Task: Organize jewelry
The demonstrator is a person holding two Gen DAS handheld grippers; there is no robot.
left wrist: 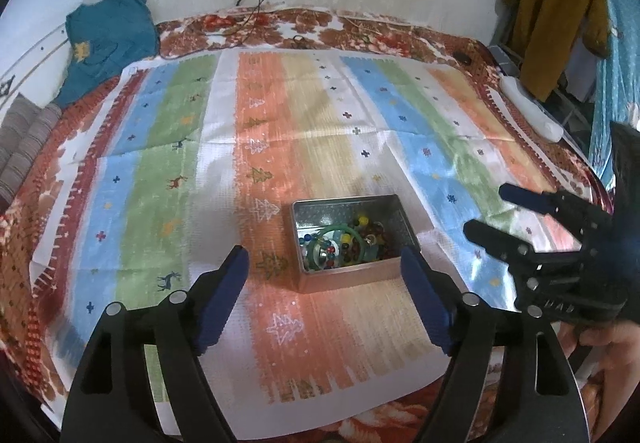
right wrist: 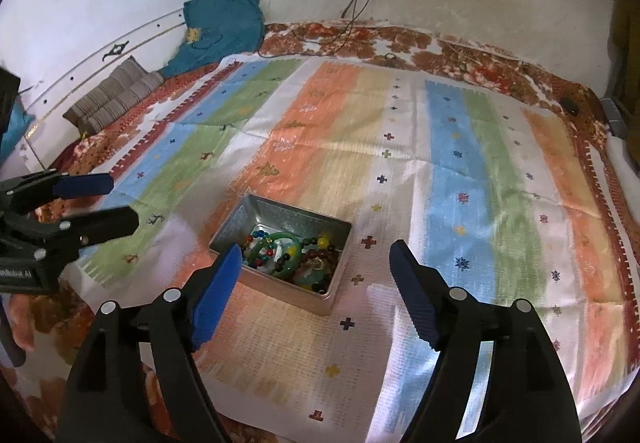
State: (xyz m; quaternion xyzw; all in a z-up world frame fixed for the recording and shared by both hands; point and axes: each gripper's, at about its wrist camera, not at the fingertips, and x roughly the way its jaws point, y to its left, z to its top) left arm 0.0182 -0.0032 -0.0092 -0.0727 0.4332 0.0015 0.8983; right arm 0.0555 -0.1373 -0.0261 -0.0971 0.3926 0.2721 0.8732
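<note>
Striped cloth (left wrist: 280,115) over bed, multicolour bands. Metal tin (left wrist: 344,203) lies mid-cloth, long axis across view, holding beads and green bangle (left wrist: 348,233). Tin sits just ahead of L gripper (left wrist: 324,275), btwn its tips; R gripper (right wrist: 316,263) has tin ahead-left. L looks nearer, judged. Both grippers spread wide, nothing held, w/ no jewelry left on cloth.

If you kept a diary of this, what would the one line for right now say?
left gripper: open, empty | right gripper: open, empty | metal tin: on striped cloth, lid off, beads and green bangle inside
</note>
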